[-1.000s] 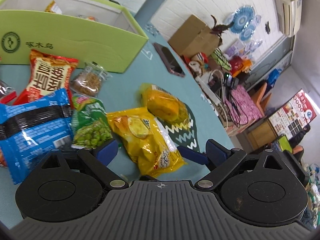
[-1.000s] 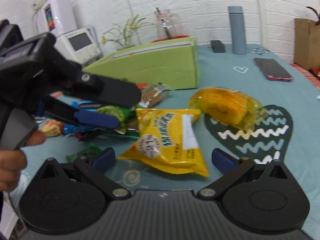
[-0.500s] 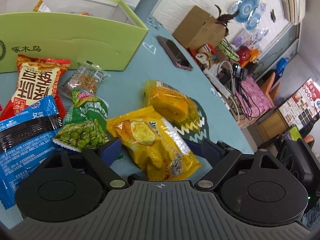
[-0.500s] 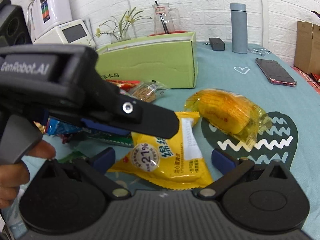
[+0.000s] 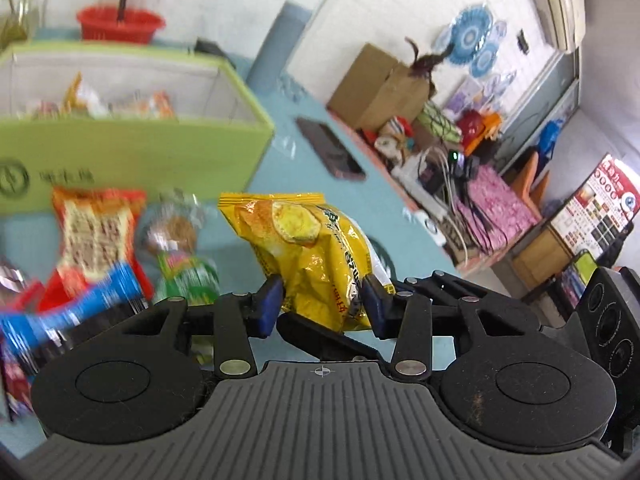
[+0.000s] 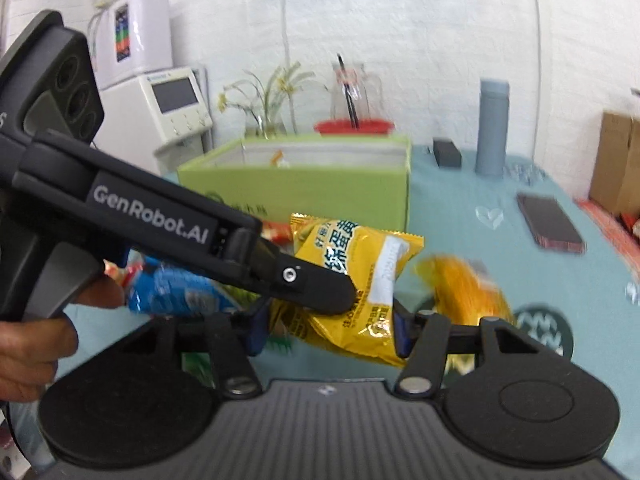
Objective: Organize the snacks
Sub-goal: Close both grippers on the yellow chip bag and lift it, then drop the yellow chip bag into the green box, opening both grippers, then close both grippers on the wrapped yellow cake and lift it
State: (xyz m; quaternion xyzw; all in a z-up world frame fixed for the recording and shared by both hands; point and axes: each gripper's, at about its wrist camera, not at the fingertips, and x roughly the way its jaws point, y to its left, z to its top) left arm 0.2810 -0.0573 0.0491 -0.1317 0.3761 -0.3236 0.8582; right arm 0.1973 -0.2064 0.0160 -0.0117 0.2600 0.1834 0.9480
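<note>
Left wrist view shows both grippers' jaws pinching the yellow chip bag (image 5: 308,256); the left gripper (image 5: 320,304) should carry it level, beyond the jaws, over the green box (image 5: 132,156) rim before the right gripper (image 6: 328,330) releases.

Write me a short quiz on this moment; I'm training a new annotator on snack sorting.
1. True or false: the yellow chip bag lies inside the green box.
2. Which tool is shut on the bag? A) only the left tool B) only the right tool C) both
3. Fill in: the dark flat thing on the tablecloth to the right of the box, in the right wrist view, is a ____.

Key
1. False: it is held up off the table, in front of the box.
2. C: each wrist view shows its own two fingers pressed on the bag's sides.
3. phone
</note>
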